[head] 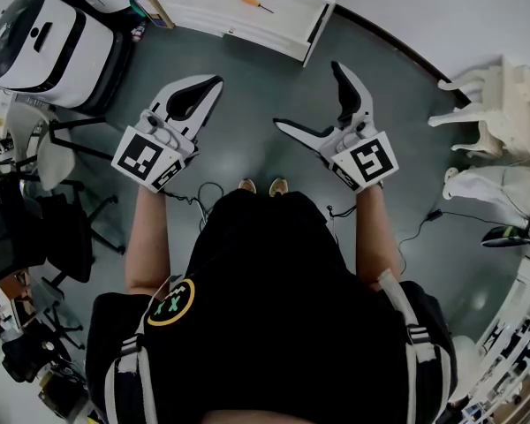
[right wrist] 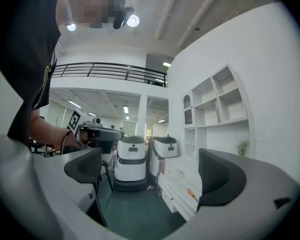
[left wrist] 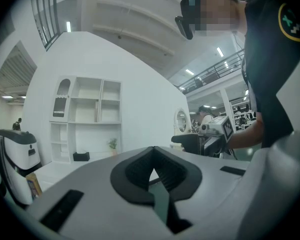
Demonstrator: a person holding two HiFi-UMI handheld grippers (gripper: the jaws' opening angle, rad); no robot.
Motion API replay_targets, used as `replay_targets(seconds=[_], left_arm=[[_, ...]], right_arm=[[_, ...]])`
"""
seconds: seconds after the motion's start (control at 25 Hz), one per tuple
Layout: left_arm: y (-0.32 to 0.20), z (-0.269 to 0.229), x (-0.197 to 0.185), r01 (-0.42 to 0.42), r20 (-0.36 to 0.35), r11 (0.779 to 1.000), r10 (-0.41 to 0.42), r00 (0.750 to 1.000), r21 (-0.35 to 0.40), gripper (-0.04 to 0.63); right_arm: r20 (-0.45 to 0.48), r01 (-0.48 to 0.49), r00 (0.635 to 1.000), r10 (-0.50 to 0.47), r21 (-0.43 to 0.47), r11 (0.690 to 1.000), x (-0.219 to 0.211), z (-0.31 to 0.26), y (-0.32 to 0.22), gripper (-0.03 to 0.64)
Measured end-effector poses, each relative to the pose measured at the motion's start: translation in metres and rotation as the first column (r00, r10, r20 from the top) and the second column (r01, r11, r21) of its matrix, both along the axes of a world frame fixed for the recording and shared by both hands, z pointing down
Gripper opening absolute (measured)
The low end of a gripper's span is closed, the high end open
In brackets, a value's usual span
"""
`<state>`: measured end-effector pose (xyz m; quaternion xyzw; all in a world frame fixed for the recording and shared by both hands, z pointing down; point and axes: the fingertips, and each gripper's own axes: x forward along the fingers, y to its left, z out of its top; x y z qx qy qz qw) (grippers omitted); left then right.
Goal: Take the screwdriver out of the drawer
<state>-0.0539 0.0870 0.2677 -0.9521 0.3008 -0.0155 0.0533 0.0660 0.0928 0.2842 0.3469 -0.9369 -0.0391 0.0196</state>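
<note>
An orange-handled screwdriver (head: 256, 3) lies in the pulled-out white drawer (head: 274, 38) at the top of the head view, well beyond both grippers. In the right gripper view the screwdriver (right wrist: 192, 194) shows low down, just left of the right jaw's pad. My right gripper (head: 307, 95) is held level with its jaws spread wide and nothing between them (right wrist: 152, 176). My left gripper (head: 214, 85) is to its left, jaws shut with the pads meeting and empty (left wrist: 154, 171). Neither gripper touches the drawer.
Two white machines (right wrist: 132, 161) stand left of the drawer unit. Chairs (head: 62, 175) crowd the left edge. White animal figures (head: 503, 104) stand at the right, with cables (head: 424, 223) on the green floor. A white shelf unit (left wrist: 87, 119) lines the wall.
</note>
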Motion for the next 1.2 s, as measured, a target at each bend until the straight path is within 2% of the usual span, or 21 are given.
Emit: replay_targets(seconds=[0.68, 1.2], left_arm=[[-0.014, 0.008, 0.053, 0.023, 0.022, 1.000, -0.023, 1.000, -0.012, 0.017], [-0.096, 0.023, 0.043, 0.008, 0.015, 1.000, -0.008, 1.000, -0.010, 0.017]], right_arm=[[0.006, 0.019, 1.000, -0.018, -0.011, 1.000, 0.051, 0.011, -0.019, 0.586], [-0.012, 0.005, 1.000, -0.005, -0.023, 1.000, 0.038, 0.035, -0.107, 0.586]])
